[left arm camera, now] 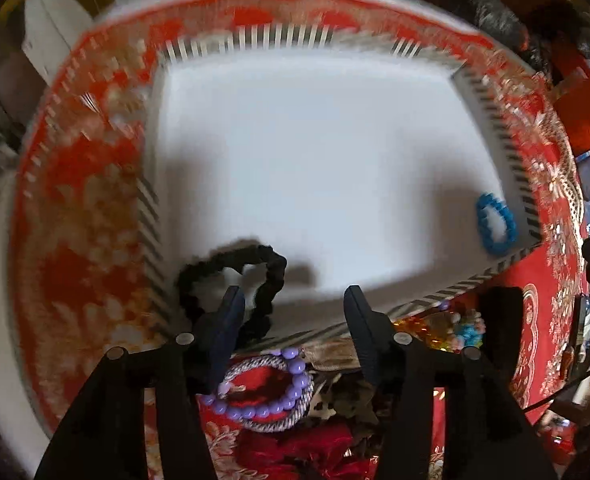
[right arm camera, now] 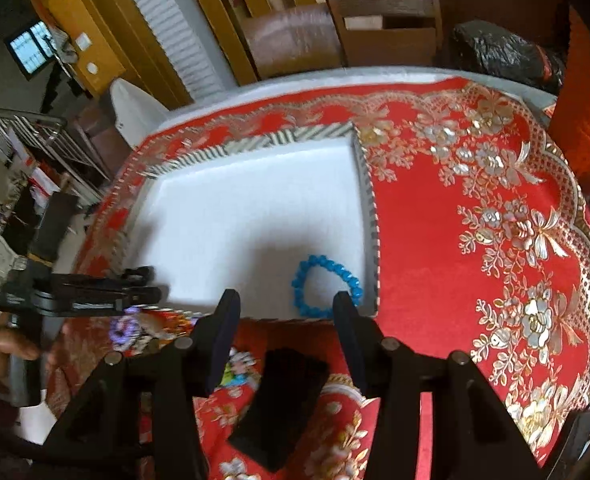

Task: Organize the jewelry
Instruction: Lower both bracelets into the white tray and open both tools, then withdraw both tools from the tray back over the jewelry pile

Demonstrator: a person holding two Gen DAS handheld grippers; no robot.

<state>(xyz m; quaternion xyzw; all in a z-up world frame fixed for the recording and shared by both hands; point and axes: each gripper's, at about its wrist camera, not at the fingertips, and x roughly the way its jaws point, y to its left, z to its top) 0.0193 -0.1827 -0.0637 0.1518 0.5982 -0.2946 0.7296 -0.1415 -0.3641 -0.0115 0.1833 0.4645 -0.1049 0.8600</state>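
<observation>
A white tray with a striped rim [left arm camera: 507, 148] [right arm camera: 369, 200] lies on the red tablecloth. A blue bead bracelet [left arm camera: 495, 220] [right arm camera: 327, 286] lies in its near right corner. A black bead bracelet [left arm camera: 271, 280] lies in its near left corner, just ahead of my left gripper [left arm camera: 293, 300], which is open and holds nothing. A purple bead bracelet [left arm camera: 291, 392] [right arm camera: 125, 328] lies on the cloth under the left gripper, with other colourful pieces [left arm camera: 455, 328] beside it. My right gripper [right arm camera: 287, 304] is open and empty, just short of the blue bracelet.
A black rectangular block [right arm camera: 283, 400] lies on the cloth below the right gripper. The left gripper [right arm camera: 95, 292] shows in the right wrist view at the tray's near left. A chair [right arm camera: 383, 28] and black bag [right arm camera: 503, 56] stand behind the table.
</observation>
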